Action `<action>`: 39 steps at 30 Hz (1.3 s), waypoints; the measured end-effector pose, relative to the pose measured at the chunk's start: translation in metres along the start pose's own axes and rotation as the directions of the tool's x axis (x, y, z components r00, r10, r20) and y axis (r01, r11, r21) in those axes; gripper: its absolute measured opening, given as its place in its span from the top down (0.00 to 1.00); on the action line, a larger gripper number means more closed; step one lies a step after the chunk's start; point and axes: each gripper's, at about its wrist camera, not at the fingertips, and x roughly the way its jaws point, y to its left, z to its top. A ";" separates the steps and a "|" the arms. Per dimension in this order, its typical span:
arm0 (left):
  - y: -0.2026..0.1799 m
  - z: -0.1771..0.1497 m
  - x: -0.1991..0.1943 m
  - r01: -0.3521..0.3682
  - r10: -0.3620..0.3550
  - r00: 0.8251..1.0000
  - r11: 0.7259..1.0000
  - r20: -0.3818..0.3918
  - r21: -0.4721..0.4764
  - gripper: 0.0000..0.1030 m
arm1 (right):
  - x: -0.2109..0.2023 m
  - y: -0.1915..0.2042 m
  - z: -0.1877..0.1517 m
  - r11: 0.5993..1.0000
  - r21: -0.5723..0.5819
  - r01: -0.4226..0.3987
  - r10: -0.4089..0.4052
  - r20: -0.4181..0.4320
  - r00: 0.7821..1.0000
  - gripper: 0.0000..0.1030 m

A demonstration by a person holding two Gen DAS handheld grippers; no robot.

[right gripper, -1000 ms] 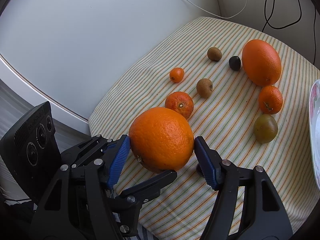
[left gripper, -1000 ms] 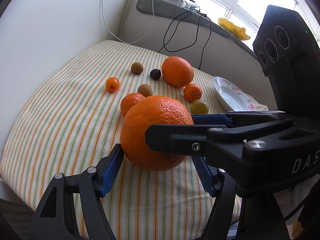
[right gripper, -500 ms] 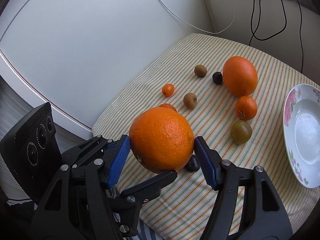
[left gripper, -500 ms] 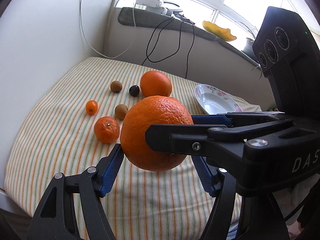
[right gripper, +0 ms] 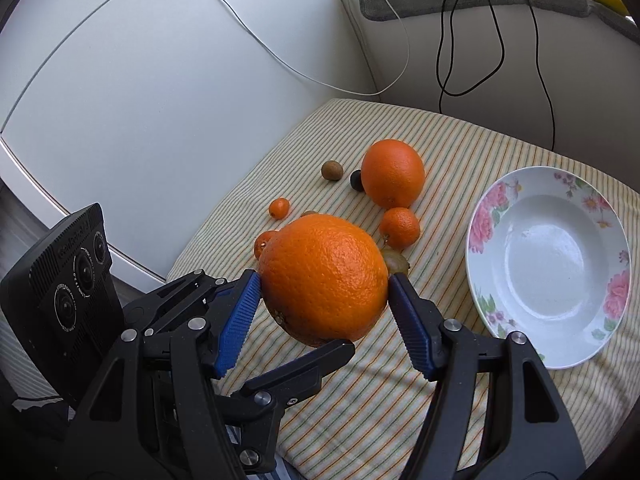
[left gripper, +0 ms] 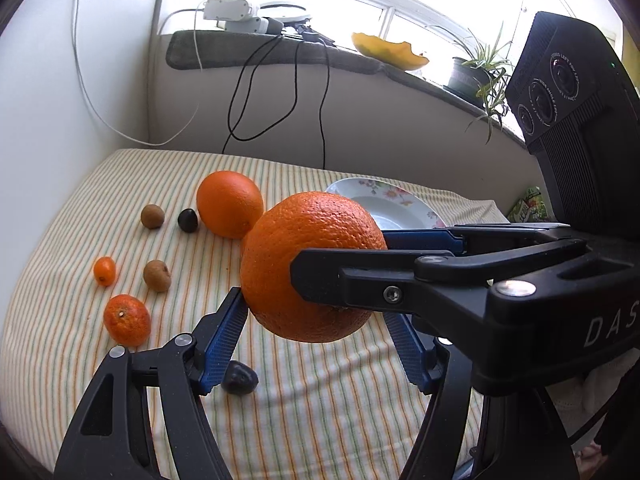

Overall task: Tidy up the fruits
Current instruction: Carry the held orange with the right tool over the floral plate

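A big orange (left gripper: 312, 264) (right gripper: 324, 280) hangs in the air above the striped cloth, gripped from both sides. My left gripper (left gripper: 316, 340) and my right gripper (right gripper: 320, 320) are both shut on it, crossing each other. On the cloth lie a second big orange (left gripper: 230, 204) (right gripper: 393, 173), two mandarins (left gripper: 127, 320) (right gripper: 399, 227), a kumquat (left gripper: 105, 270) (right gripper: 279, 208), kiwis (left gripper: 157, 275) (right gripper: 332, 170) and dark small fruits (left gripper: 187, 220). The flowered plate (right gripper: 548, 264) (left gripper: 394, 200) stands empty at the right.
A white wall panel (right gripper: 140, 100) runs along the left of the table. Cables (left gripper: 280, 92) hang from the windowsill behind it. A dark small fruit (left gripper: 239, 377) lies under the left fingers. A plant (left gripper: 480, 76) stands on the sill.
Both grippers have lifted the big orange up off the cloth and carried it right, toward the plate. The fruit on the cloth has not moved.
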 end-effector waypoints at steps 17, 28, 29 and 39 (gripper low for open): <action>-0.049 0.045 0.063 0.098 -0.096 0.995 0.993 -0.037 0.062 0.32 | -0.038 -0.081 0.013 0.990 0.113 0.087 -0.097 0.082 0.992 0.33; -0.062 0.062 0.107 0.135 -0.131 0.988 0.990 -0.079 0.044 0.32 | -0.030 -0.129 0.025 0.976 0.177 0.123 -0.141 0.090 0.986 0.33; -0.063 0.063 0.111 0.137 -0.133 0.988 0.990 -0.083 0.042 0.32 | -0.030 -0.134 0.025 0.975 0.186 0.124 -0.143 0.090 0.986 0.33; -0.070 0.069 0.140 0.148 -0.144 0.982 0.989 -0.124 0.022 0.32 | -0.023 -0.165 0.027 0.962 0.238 0.132 -0.155 0.084 0.984 0.33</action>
